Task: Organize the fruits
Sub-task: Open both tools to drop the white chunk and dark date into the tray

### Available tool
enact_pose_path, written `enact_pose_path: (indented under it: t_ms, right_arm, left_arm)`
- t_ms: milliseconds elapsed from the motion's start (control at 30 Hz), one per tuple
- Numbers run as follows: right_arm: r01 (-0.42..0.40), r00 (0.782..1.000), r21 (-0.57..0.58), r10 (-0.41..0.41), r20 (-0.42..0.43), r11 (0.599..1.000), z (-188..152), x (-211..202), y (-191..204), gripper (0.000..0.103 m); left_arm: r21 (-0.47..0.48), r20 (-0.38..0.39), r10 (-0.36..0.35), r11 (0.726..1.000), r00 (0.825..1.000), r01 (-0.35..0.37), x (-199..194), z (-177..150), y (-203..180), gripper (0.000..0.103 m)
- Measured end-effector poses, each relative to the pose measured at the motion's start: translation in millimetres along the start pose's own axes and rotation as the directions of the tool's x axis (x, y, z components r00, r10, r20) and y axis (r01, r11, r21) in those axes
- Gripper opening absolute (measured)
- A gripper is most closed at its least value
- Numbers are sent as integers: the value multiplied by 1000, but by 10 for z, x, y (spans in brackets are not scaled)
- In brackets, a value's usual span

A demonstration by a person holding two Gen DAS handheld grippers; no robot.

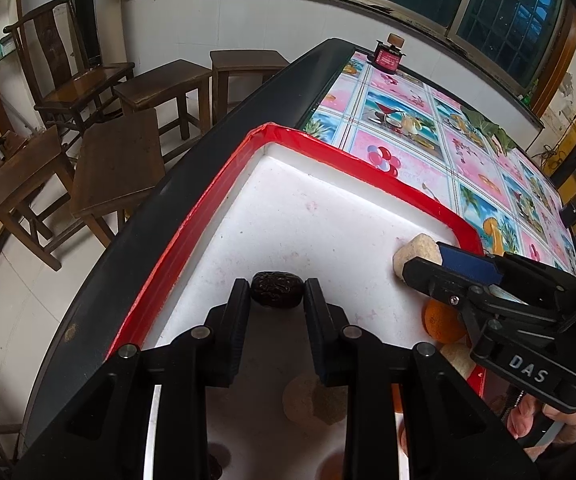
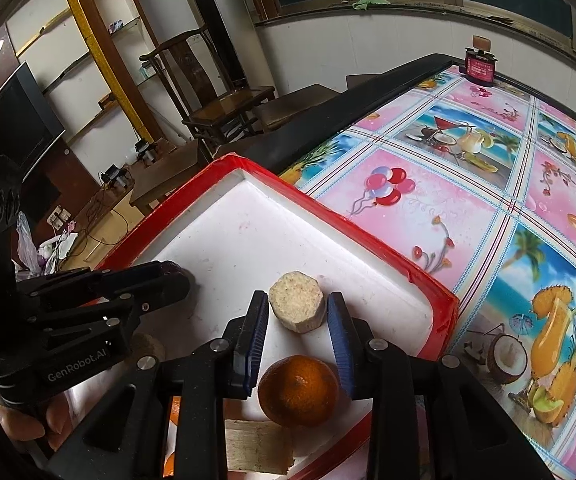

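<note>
A white foam tray with a red taped rim [image 1: 328, 152] [image 2: 328, 216] lies on the table. My left gripper [image 1: 277, 286] [image 2: 176, 276] is shut on a dark wrinkled date [image 1: 276, 294] near the tray's left side. My right gripper [image 2: 297, 300] [image 1: 428, 258] straddles a pale cut sugarcane chunk [image 2: 296, 308] [image 1: 416, 250] that stands on the tray floor by the right rim. Thin gaps show beside its blue pads [image 2: 258, 332], so it is open. An orange [image 2: 298, 394] [image 1: 442, 322] rests just behind that chunk, under the right gripper.
More pale chunks [image 2: 256, 450] [image 1: 314, 400] lie at the tray's near end. The table wears a bright pink and blue cloth [image 2: 468, 208] with a black edge [image 1: 208, 168]. A small red box [image 1: 388, 56] stands at its far end. Wooden stools [image 1: 116, 160] stand left.
</note>
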State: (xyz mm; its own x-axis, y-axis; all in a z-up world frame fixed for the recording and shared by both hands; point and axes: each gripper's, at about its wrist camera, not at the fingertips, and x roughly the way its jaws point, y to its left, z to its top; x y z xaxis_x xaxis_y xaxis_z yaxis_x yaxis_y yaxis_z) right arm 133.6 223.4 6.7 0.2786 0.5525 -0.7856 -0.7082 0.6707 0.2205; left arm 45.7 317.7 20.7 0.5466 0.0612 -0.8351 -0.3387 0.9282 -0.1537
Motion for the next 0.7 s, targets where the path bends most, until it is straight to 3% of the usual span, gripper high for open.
enact_pose_path:
  t_ms: [100, 200, 500, 700]
  right_arm:
    - [-5, 1000, 4, 5, 8, 1000, -9, -49, 6, 43]
    - [-8, 1000, 1, 8, 20, 1000, -22, -125, 33, 44]
    - [-43, 997, -10, 43, 60, 999, -179, -476, 108, 47]
    - [-78, 991, 22, 75, 110, 997, -413, -793, 121, 57]
  left_arm:
    - [-2, -1, 2, 1000, 1000, -2, -25, -17, -8, 29]
    - [-11, 16, 14, 1000, 1000, -14, -84, -49, 0, 56]
    - [-18, 53, 27, 999, 998, -26, -361, -196, -61, 58]
    - [-32, 72, 4, 999, 997, -2, -540, -350, -130, 65]
